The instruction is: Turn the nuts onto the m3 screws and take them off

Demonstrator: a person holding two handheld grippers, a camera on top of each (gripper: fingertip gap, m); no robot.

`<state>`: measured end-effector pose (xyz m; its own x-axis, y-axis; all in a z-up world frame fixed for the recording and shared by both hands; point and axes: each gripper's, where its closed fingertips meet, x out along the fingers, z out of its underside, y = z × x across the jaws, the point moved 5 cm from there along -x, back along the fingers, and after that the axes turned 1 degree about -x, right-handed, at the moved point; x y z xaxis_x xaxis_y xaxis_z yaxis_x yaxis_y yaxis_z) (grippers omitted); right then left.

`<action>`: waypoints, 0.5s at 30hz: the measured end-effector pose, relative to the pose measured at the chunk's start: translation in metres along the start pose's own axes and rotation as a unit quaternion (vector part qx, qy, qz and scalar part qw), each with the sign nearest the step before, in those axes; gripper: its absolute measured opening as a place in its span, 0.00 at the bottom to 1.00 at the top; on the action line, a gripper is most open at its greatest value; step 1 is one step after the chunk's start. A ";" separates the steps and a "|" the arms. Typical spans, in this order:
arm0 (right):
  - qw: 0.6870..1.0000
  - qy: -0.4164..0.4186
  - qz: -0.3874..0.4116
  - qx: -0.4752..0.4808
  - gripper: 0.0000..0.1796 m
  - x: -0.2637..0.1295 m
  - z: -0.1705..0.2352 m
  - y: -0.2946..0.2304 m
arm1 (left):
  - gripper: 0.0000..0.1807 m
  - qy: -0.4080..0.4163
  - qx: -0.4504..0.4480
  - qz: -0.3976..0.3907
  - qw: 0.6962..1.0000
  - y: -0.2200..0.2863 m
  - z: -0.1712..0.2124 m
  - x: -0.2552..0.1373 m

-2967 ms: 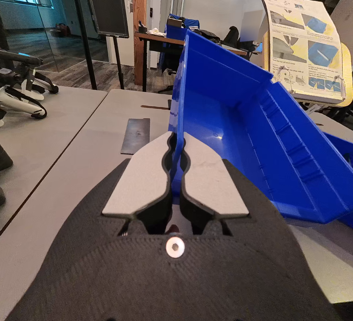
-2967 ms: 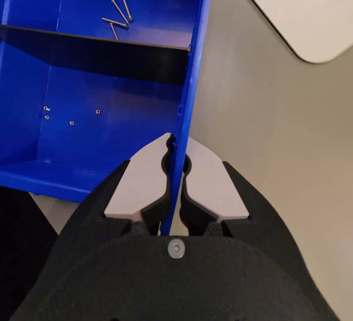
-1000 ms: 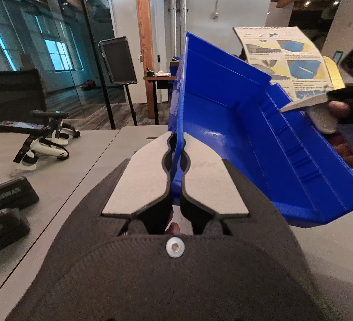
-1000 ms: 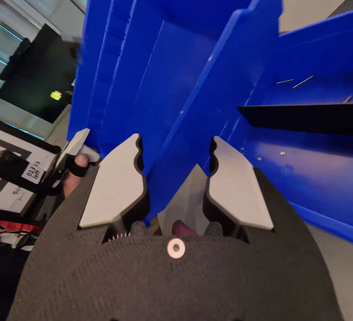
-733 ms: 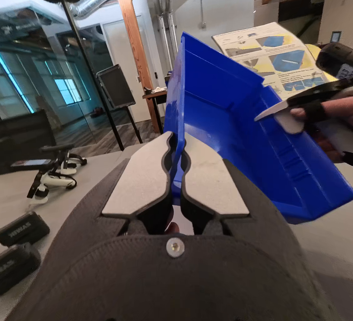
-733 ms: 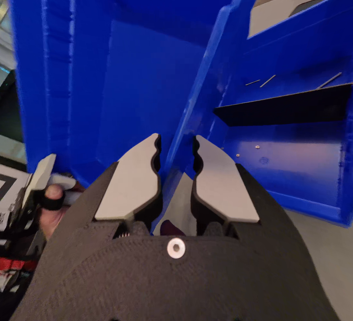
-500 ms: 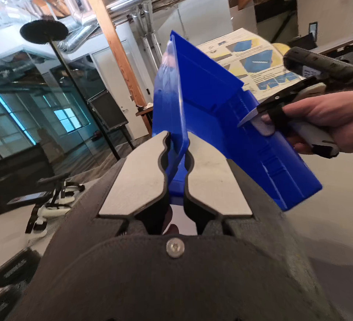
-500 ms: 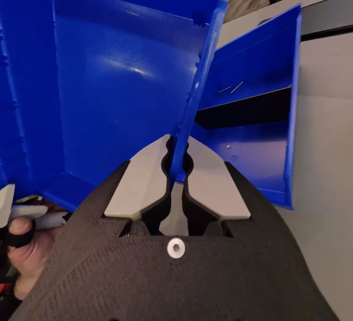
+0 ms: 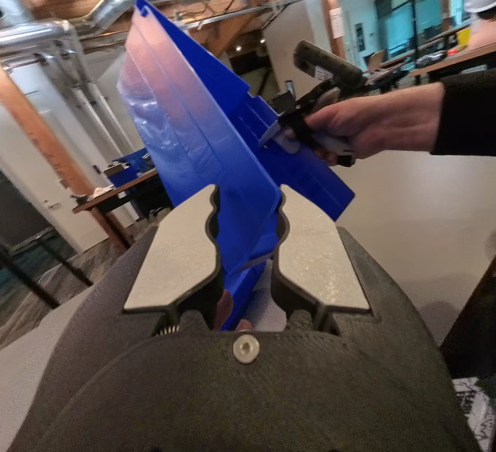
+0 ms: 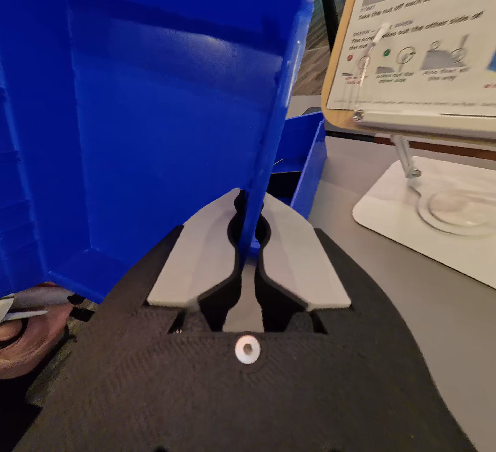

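– So, where are the nuts and screws?

– Mostly out of sight. In the right wrist view a lifted blue bin (image 10: pixel 161 116) fills the frame from 9 to 12 o'clock. Behind it, at about 1 o'clock, sits a second blue bin (image 10: pixel 312 159) with a dark divider. One thin pale sliver (image 10: pixel 277 161) inside it may be a screw. I see no nuts at all.

– And the grippers?

– The right gripper (image 10: pixel 251 194) is closed tight on the thin edge of the lifted bin's wall. The left gripper (image 9: pixel 248 194) has its jaws standing apart with the bin's far wall filling the gap. I cannot tell whether it pinches or merely straddles.

– How will that bin handle?

– I judge it light and stiff, but the plastic is slick and the bin is tipped steeply. A pinch on a thin wall can pivot, so holds on opposite walls suit it.

– And the hardware itself?

– M3 parts should be tiny, hard and near weightless, so they are quick to roll or skate on smooth plastic. I would take a screw across its shank close to the head, and a nut across two flats. Firm pressure cannot hurt steel, but a skewed pinch will flick it away.

– Anything else nearby?

– An instruction sheet on a stand (image 10: pixel 402 63) at 2 o'clock, resting on the desk (image 10: pixel 416 318).
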<state>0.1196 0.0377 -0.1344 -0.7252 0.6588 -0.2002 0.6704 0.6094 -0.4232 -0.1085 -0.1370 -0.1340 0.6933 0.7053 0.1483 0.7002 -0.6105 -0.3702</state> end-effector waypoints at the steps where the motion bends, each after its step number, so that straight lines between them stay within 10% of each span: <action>1: 1.000 0.009 0.006 -0.003 0.03 -0.007 -0.001 0.003 | 0.19 0.001 0.012 0.006 1.000 0.007 -0.001 0.005; 15: 0.987 0.146 0.063 -0.027 0.03 -0.138 -0.032 0.068 | 0.17 0.007 -0.047 -0.020 0.999 -0.009 -0.014 0.025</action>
<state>0.2704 0.0019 -0.1075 -0.5652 0.8248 0.0180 0.7651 0.5322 -0.3625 -0.0952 -0.1189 -0.1142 0.6661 0.7251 0.1750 0.7401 -0.6133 -0.2760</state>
